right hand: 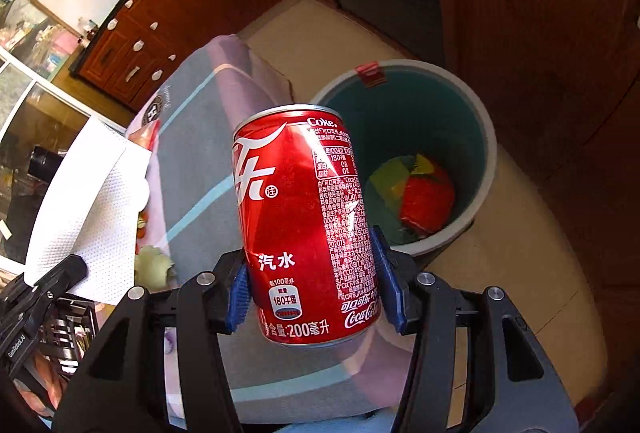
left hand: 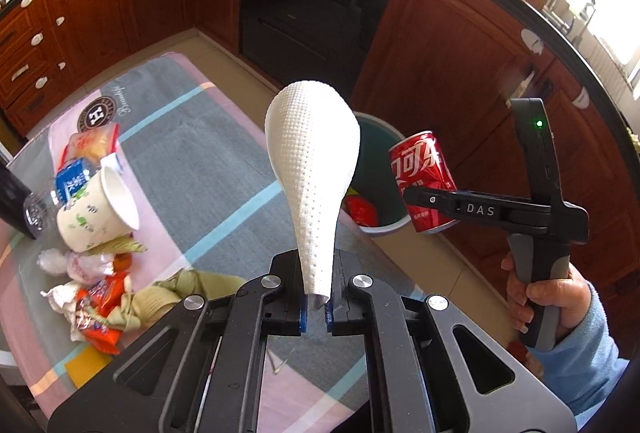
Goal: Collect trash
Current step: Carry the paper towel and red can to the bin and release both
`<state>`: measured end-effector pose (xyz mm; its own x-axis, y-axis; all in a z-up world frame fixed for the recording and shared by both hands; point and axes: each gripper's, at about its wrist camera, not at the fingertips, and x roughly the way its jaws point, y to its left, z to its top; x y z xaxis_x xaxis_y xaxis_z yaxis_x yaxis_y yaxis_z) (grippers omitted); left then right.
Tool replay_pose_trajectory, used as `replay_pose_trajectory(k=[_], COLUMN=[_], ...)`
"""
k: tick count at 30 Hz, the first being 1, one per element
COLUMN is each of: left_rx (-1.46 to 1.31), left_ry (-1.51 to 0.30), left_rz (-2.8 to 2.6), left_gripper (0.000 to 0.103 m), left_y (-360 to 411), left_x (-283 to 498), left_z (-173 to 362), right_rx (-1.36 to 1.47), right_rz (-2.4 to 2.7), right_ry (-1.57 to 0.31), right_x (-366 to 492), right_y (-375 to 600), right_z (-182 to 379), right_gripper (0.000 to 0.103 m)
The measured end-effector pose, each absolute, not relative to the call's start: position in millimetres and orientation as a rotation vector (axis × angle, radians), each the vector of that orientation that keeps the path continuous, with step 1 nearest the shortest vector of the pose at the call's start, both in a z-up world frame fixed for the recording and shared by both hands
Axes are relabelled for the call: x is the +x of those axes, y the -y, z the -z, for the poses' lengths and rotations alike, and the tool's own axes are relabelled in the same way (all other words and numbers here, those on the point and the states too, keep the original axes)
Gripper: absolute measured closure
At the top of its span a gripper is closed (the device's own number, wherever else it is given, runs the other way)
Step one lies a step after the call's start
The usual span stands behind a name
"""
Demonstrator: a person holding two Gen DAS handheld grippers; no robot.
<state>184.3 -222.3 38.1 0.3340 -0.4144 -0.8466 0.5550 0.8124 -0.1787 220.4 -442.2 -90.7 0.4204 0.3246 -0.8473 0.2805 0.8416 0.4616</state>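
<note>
My left gripper [left hand: 316, 309] is shut on a white paper towel [left hand: 314, 169] and holds it up above the table's right part. The towel also shows in the right wrist view [right hand: 92, 201]. My right gripper [right hand: 316, 291] is shut on a red Coca-Cola can [right hand: 306, 225], held upright in the air beside a teal trash bin [right hand: 486, 169] on the floor. In the left wrist view the can [left hand: 422, 173] and right gripper [left hand: 424, 195] hang just by the bin [left hand: 380, 161]. The bin holds red and yellow-green wrappers [right hand: 424, 197].
A pile of trash lies on the table's left: a paper cup [left hand: 100, 209], a plastic bottle [left hand: 60, 189], snack wrappers [left hand: 102, 301], crumpled tissues [left hand: 54, 261]. The table has a striped cloth [left hand: 192, 161]. Wooden cabinets [left hand: 460, 73] and an oven [left hand: 316, 9] stand behind.
</note>
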Motion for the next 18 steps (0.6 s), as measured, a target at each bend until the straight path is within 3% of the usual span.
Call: replay_pose_trajectory(k=[14,17,18], left_rx=[0.228,0.243,0.246], left_ry=[-1.159,-1.183,-1.195], left_rz=[0.725,0.71,0.703], left_gripper=[0.097,0.094,0.087], left_y=[328.0,338.4,340.4], left_x=[236.9,243.4,245.1], left_z=[24.5,39.1,43.4], right_rx=[0.643,0.646,0.647], right_rz=[0.077,0.08,0.08], right_ry=[-1.202,-1.208,-1.209], right_x=[241.4,245.6,246.5], right_y=[508.0,510.3,510.7], right_z=[132.1,136.7,137.8], right_gripper=[0.052,0.052,0.052])
